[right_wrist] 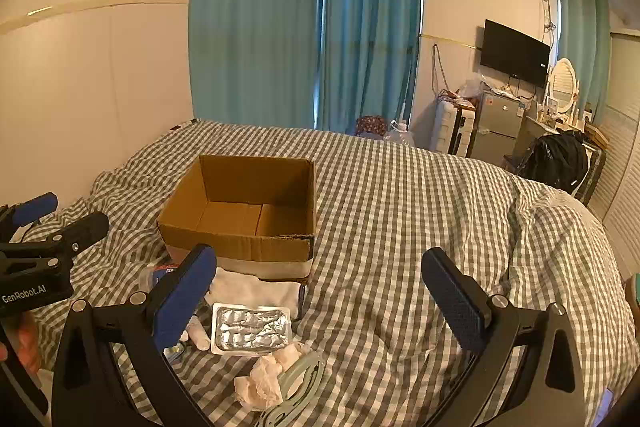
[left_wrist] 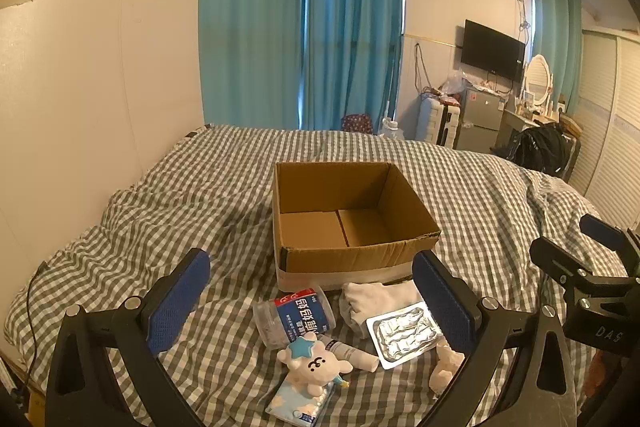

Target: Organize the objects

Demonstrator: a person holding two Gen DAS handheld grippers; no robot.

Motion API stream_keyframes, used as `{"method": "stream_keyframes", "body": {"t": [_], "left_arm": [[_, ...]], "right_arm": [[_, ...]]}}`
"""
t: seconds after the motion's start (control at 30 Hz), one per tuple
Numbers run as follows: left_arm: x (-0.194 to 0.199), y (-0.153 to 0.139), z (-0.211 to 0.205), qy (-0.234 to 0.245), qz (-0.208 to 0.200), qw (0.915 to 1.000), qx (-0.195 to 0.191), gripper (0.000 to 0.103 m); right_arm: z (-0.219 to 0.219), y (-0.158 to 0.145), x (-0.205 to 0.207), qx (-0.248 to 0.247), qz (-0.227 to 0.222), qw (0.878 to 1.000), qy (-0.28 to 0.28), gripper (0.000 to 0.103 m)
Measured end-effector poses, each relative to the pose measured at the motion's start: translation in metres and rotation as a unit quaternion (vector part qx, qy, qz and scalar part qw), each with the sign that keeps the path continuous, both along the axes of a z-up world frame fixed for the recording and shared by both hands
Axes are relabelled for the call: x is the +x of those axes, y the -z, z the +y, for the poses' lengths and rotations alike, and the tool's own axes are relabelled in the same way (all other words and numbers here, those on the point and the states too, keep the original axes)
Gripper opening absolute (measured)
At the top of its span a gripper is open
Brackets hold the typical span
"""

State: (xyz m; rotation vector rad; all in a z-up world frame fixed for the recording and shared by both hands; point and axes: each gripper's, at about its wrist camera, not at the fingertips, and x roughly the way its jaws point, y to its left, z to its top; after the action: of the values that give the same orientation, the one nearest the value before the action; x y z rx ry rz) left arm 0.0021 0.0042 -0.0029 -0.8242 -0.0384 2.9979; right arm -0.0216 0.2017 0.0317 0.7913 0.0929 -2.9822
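An open, empty cardboard box (left_wrist: 352,219) sits on the checked bed; it also shows in the right wrist view (right_wrist: 244,215). In front of it lie a clear jar with a blue label (left_wrist: 294,315), a white sock (left_wrist: 376,303), a foil blister pack (left_wrist: 404,335), a small tube (left_wrist: 352,351), a plush bear (left_wrist: 314,367) on a blue tissue pack (left_wrist: 298,401), and crumpled tissue (right_wrist: 268,379) beside a pale green hanger (right_wrist: 300,387). My left gripper (left_wrist: 312,303) is open above the pile. My right gripper (right_wrist: 320,295) is open, right of the pile.
The checked duvet (right_wrist: 400,211) covers the bed, with a wall at the left. Blue curtains (left_wrist: 300,27) hang behind. A fridge (left_wrist: 482,115), TV, mirror and cluttered chair stand at the far right.
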Motion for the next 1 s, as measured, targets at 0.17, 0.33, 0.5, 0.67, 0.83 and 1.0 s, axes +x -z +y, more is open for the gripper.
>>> {"method": "stream_keyframes", "body": {"t": [0.17,0.33,0.5,0.67,0.83,1.0], "left_arm": [[0.000,-0.001,-0.001,0.003,0.001,1.0000,0.003,0.103],[0.000,-0.001,-0.002,0.003,0.003,1.0000,0.003,0.103],[0.000,-0.001,-0.002,0.004,0.005,1.0000,0.004,0.103],[0.003,-0.002,0.000,0.008,0.009,0.9999,0.002,0.103],[0.008,-0.004,0.002,0.010,0.012,0.9999,0.002,0.103],[0.010,-0.007,0.003,0.012,0.015,0.9998,0.002,0.103]], "right_arm": [[-0.002,0.001,0.000,0.001,0.000,1.000,0.000,0.103],[-0.003,0.001,0.000,0.000,-0.002,1.000,-0.001,0.103],[-0.003,0.001,0.001,0.000,-0.001,1.000,-0.001,0.103],[-0.005,0.000,0.002,0.002,0.000,1.000,0.000,0.103],[-0.005,-0.001,0.004,0.001,0.001,1.000,-0.001,0.103],[-0.006,-0.002,0.006,0.000,0.002,1.000,-0.002,0.103]]}}
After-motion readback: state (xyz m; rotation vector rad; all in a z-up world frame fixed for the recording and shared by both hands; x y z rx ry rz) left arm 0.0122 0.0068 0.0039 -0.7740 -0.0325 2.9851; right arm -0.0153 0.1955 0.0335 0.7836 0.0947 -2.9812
